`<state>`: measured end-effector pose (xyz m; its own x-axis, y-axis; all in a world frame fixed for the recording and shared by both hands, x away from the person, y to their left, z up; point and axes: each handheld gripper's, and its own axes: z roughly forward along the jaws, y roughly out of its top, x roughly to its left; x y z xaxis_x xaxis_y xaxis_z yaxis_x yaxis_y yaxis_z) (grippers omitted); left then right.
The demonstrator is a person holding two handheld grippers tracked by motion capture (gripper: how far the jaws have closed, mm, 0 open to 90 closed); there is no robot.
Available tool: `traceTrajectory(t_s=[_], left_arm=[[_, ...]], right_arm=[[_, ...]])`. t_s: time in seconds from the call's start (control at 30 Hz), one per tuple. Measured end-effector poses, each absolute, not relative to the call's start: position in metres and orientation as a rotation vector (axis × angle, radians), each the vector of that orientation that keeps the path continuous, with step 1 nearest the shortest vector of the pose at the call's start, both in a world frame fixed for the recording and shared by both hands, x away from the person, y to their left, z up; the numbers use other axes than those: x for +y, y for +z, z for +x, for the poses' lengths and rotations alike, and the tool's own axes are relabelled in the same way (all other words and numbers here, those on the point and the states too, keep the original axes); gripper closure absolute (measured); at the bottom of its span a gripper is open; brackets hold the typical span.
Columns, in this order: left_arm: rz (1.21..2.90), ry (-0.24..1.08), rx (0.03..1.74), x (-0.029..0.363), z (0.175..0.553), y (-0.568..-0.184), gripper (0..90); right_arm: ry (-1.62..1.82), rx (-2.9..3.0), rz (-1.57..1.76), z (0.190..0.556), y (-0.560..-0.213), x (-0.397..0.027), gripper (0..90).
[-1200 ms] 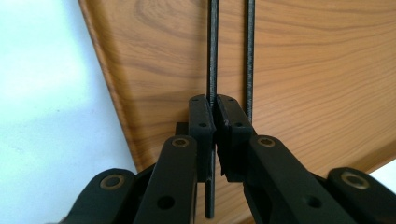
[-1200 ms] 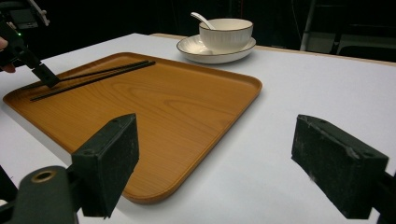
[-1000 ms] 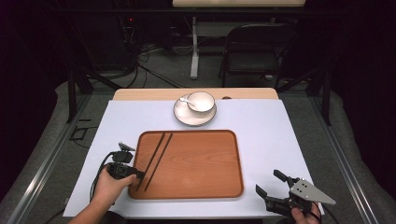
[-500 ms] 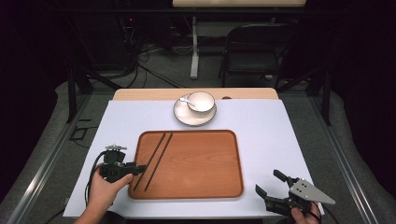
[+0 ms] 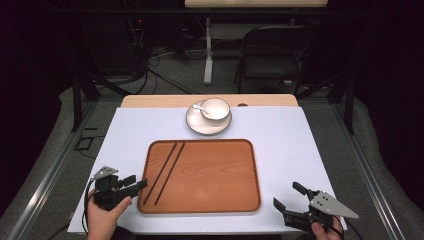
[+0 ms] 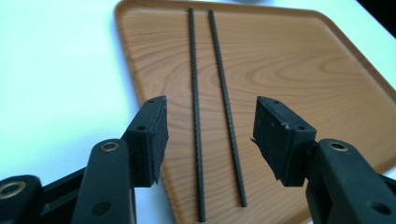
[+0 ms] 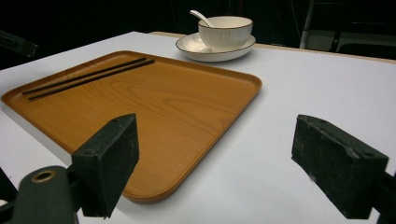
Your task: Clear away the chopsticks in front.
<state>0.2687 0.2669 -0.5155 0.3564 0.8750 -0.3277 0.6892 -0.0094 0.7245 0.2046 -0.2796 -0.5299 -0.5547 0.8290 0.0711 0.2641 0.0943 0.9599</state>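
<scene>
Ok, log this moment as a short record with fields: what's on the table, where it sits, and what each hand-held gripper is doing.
surface: white table top
tray: wooden tray, centre of table
chopsticks: two black chopsticks lying side by side on the tray's left part
dishes: bowl with spoon on a saucer, beyond the tray
left hand-held gripper: open, jaws either side of the chopsticks' near ends
right hand-held gripper: open, near the tray's right front corner, holding nothing
</scene>
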Motion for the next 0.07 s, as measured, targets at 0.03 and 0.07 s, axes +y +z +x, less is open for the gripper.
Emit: traceTrajectory(t_s=[0.03,0.07], left_arm=[[1.743,0.274,1.393,0.2686,0.2685,-0.5167,43.7],[1.73,0.281,1.4,0.2701,0.2685,-0.5179,43.8]], right_arm=[[1.476,1.877,1.07,0.2048,-0.5299,-0.2798,14.4],[1.479,1.876,1.08,0.2049,-0.53,-0.2798,14.4]])
